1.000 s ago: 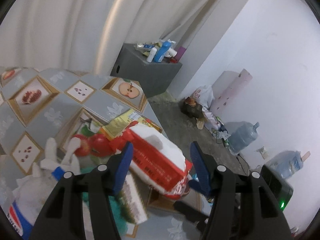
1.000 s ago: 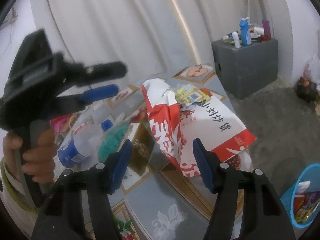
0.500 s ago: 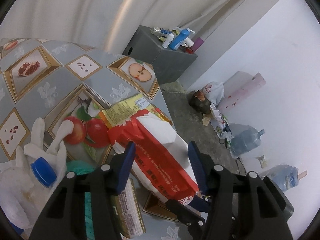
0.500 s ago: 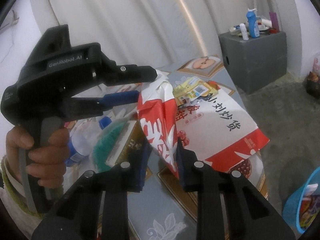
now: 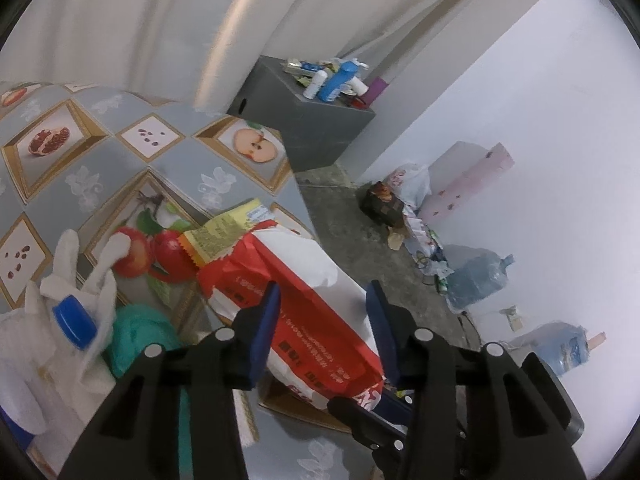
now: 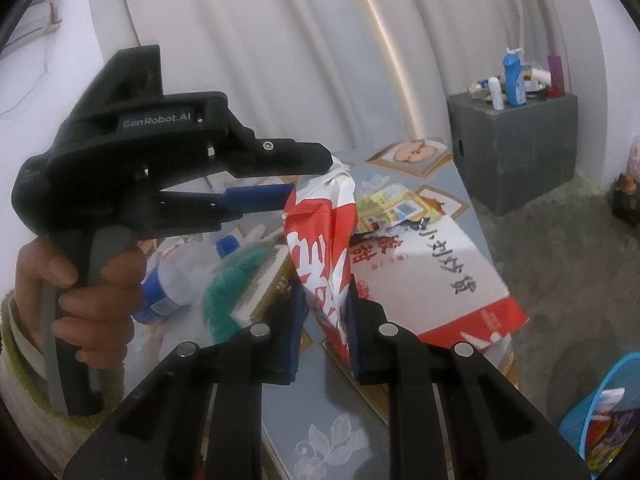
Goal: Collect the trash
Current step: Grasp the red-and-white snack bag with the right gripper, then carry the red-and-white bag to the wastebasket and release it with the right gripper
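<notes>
Surface: table covered by a grey oilcloth with gold-framed fruit pictures (image 5: pixel 96 176).
Right edge: large red-and-white paper bag with printed characters (image 5: pixel 312 280), laid over the table edge, one end raised.
Under bag: yellow printed snack wrapper (image 5: pixel 228 232), partly covered by it.
Left: clear plastic bottle with blue cap (image 6: pixel 172 280), lying on its side beside white crumpled paper (image 5: pixel 24 328).
Middle: teal crumpled wrapper (image 5: pixel 140 332), just beside the bottle.
Floor: grey concrete (image 5: pixel 352 224), grey box cabinet (image 5: pixel 308 128) seen standing on it.
</notes>
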